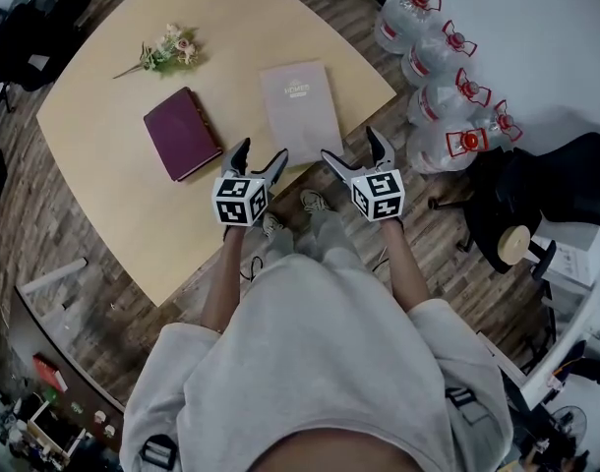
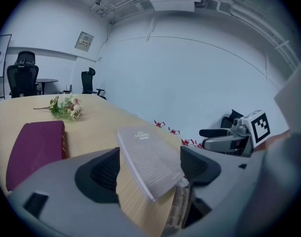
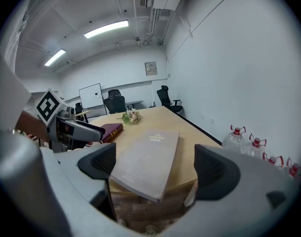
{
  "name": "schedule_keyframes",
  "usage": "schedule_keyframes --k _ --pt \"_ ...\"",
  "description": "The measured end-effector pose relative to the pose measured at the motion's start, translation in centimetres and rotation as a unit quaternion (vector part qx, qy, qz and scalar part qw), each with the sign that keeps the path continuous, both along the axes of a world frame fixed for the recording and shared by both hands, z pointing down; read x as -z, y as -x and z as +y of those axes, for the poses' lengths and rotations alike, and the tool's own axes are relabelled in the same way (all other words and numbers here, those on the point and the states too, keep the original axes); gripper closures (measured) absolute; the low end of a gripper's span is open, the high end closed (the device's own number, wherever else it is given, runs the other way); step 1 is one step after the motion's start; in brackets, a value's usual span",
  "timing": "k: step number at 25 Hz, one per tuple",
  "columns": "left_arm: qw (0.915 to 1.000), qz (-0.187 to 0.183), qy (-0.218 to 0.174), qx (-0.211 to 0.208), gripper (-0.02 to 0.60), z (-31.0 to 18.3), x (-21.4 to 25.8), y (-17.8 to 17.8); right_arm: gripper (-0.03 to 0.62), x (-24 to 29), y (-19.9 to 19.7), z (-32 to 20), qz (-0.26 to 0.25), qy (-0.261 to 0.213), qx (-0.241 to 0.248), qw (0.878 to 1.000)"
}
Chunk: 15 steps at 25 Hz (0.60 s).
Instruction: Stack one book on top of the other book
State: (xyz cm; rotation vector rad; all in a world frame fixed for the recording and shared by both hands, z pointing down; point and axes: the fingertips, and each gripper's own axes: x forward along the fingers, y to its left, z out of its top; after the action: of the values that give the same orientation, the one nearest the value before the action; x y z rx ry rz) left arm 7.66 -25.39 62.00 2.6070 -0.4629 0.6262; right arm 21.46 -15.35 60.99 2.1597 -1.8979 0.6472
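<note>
Hovering at the table (image 1: 113,195) edge, left gripper (image 1: 265,147) and right gripper (image 1: 348,142) spread empty fingers (image 1: 239,153) wide.

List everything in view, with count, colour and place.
table: one, light wood, centre
maroon book: one, flat, mid-table
pale book: one, greyish pink, at the near edge, right of the maroon book
flower sprig: one, pink and green, far side of the table
water bottles: about five, clear with red caps, floor at right
black chair: one, right
left gripper: grey, open, empty
right gripper: grey, open, empty
</note>
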Motion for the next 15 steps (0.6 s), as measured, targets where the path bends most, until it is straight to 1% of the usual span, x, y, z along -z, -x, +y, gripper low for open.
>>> schedule_keyframes --k 9,15 --pt "0.9994 -0.024 0.026 0.000 0.201 -0.1 -3.0 -2.1 0.124 -3.8 0.0 -1.0 -0.036 0.037 0.022 0.998" --pt "0.9981 -0.045 0.042 -0.002 0.201 0.0 -5.4 -3.0 0.132 -6.3 0.3 -1.6 -0.051 0.064 0.040 0.996"
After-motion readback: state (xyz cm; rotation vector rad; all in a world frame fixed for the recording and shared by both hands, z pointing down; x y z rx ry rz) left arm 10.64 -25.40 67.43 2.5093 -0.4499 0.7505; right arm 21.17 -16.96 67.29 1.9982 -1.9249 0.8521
